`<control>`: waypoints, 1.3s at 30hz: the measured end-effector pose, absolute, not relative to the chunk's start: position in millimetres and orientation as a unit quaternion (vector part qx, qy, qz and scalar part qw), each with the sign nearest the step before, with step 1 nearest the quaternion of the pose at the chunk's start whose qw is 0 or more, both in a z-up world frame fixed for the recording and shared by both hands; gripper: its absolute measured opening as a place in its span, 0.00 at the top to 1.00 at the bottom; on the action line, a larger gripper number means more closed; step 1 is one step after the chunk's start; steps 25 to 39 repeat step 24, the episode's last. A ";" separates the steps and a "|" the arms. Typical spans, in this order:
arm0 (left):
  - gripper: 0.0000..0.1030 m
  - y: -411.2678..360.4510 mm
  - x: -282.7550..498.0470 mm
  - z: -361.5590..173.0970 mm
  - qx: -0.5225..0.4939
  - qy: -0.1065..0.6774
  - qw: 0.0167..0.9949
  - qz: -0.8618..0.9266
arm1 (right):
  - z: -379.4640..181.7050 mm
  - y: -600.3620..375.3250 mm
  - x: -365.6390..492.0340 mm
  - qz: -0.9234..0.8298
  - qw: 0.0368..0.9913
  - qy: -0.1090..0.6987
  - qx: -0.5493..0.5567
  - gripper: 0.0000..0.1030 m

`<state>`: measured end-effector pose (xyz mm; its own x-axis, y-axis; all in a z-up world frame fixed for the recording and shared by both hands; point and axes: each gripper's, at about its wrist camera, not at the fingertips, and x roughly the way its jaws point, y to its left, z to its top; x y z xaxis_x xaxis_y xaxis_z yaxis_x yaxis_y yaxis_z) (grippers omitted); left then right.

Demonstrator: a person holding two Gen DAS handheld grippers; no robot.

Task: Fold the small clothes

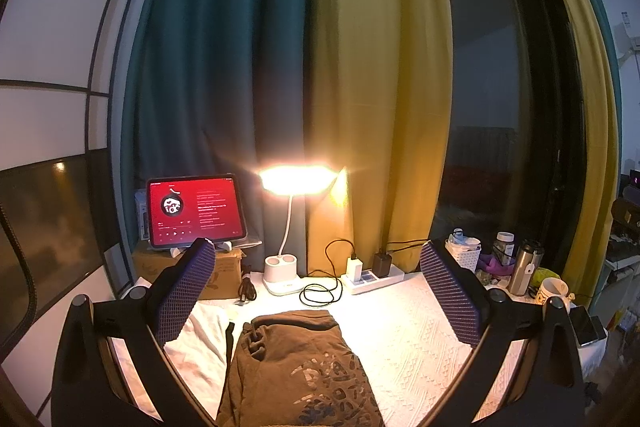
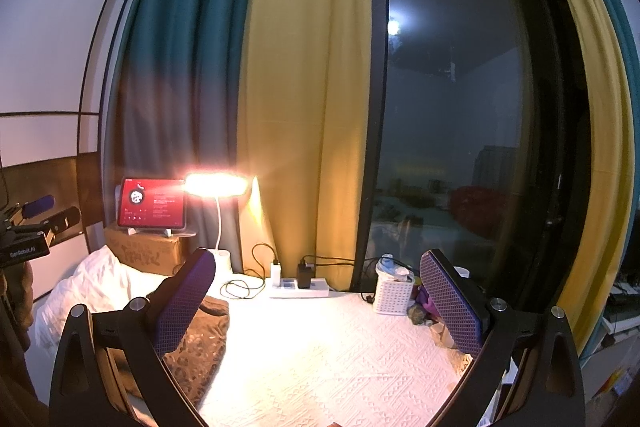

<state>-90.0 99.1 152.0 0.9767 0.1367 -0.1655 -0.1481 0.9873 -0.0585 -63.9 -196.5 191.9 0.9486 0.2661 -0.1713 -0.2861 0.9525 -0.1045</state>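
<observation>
A brown printed garment [image 1: 296, 367] lies folded on the white textured cover [image 1: 408, 339], its waistband toward the lamp. My left gripper [image 1: 318, 297] hovers above it, open, with nothing between its purple pads [image 1: 184, 295]. In the right wrist view the same brown garment [image 2: 200, 343] lies at the lower left, partly behind the left finger. My right gripper [image 2: 318, 303] is open and empty over the bare white cover [image 2: 328, 359], to the right of the garment. The left gripper's body [image 2: 28, 231] shows at the far left edge.
A lit desk lamp [image 1: 296, 183], a tablet [image 1: 194, 213] on a cardboard box [image 1: 224, 273], a power strip [image 1: 374, 279] with cables, a white basket [image 2: 394, 293], a steel flask [image 1: 526, 267] and a mug [image 1: 552, 291] line the back. A white pillow [image 2: 92, 287] lies left.
</observation>
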 end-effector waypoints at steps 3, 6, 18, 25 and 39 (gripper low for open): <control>0.02 99.2 -89.7 152.1 -0.037 0.081 0.993 0.071 | 192.4 -195.7 -63.7 0.140 0.985 0.078 -0.065 0.00; 0.02 99.7 -88.1 152.1 -0.036 0.082 0.994 0.070 | 192.1 -196.3 -63.9 0.140 0.985 0.078 -0.064 0.00; 0.02 100.4 -86.3 152.0 -0.034 0.082 0.994 0.065 | 189.6 -201.1 -60.7 0.142 0.984 0.082 -0.066 0.00; 0.02 100.9 -86.0 150.4 -0.029 0.077 0.995 0.052 | 189.5 -202.0 -61.1 0.142 0.984 0.081 -0.067 0.00; 0.02 100.9 -86.0 150.4 -0.029 0.077 0.995 0.052 | 189.5 -202.0 -61.1 0.142 0.984 0.081 -0.067 0.00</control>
